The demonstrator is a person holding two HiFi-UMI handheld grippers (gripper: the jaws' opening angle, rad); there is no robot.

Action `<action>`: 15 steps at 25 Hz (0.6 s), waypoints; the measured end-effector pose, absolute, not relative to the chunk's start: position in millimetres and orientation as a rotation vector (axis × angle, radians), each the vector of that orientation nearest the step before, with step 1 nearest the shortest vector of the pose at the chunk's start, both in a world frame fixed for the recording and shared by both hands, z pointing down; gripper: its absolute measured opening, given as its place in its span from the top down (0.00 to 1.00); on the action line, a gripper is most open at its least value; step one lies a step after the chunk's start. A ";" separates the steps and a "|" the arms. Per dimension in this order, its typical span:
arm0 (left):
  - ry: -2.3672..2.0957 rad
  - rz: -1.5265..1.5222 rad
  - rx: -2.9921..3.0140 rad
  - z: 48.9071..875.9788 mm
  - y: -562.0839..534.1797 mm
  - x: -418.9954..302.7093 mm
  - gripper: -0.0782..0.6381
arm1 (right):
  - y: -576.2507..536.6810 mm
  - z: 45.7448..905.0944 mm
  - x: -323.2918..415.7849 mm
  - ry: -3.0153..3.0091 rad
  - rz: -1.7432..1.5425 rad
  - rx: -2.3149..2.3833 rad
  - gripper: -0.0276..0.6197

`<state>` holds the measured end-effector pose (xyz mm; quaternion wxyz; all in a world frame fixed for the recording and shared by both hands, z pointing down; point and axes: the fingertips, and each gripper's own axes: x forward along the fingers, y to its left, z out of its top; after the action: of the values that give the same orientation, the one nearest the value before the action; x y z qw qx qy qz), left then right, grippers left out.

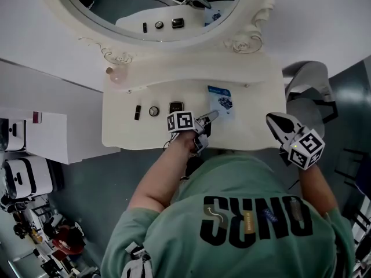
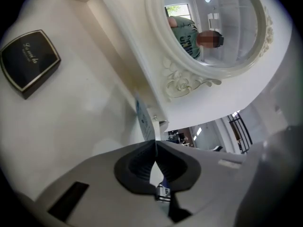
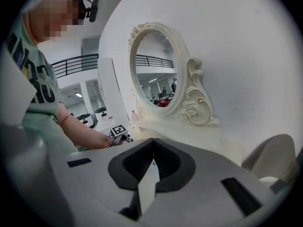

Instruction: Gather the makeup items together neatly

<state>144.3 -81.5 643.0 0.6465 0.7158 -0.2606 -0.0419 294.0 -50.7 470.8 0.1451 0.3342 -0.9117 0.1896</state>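
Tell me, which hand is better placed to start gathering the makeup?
Left, probably. The left gripper is over the vanity top, beside the blue packet and dark compact; the right gripper hangs by its right edge, farther from every item.

The left gripper (image 1: 212, 116) is pointing forward and slightly down, jaws pressed together; the right gripper (image 1: 274, 121) is hovering well apart from it, jaws likewise closed.

The left tool (image 2: 155, 148), its jaws pressed together with nothing between them, points across the cream surface (image 2: 80, 112) at a blue-and-white packet (image 2: 143, 119) just beyond its tips, with a black compact (image 2: 29, 63) well to the left and the ornate mirror (image 2: 182, 82) standing above.
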 end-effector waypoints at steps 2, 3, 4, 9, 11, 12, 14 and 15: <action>-0.666 -0.031 1.572 668.5 -76.8 132.4 0.88 | -48.6 471.0 298.2 -2.627 0.543 0.948 0.97; -0.708 -0.001 1.542 680.0 -74.5 125.4 0.88 | -47.7 471.1 300.3 -2.629 0.542 0.943 0.97; -0.750 0.028 1.516 689.7 -72.3 118.8 0.88 | -47.1 471.4 302.4 -2.631 0.540 0.939 0.97; -0.901 0.146 1.458 713.1 -67.6 100.9 0.88 | -46.8 467.2 308.3 -2.643 0.533 0.930 0.97; -0.937 0.172 1.448 714.8 -66.7 98.0 0.82 | -45.9 465.4 309.1 -2.653 0.522 0.925 0.97; -0.944 0.180 1.450 713.8 -66.4 98.1 0.78 | -45.5 465.3 309.7 -2.659 0.516 0.921 0.97; -0.947 0.193 1.463 710.1 -66.5 99.1 0.69 | -45.4 464.6 310.6 -2.670 0.509 0.918 0.97; -0.950 0.198 1.469 708.0 -67.0 99.0 0.64 | -45.8 463.5 310.9 -2.674 0.507 0.919 0.97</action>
<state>99.0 -67.0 708.0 0.6368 0.6434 -0.4159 0.0865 310.9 -45.8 463.5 0.1341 0.3169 -0.9225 0.1750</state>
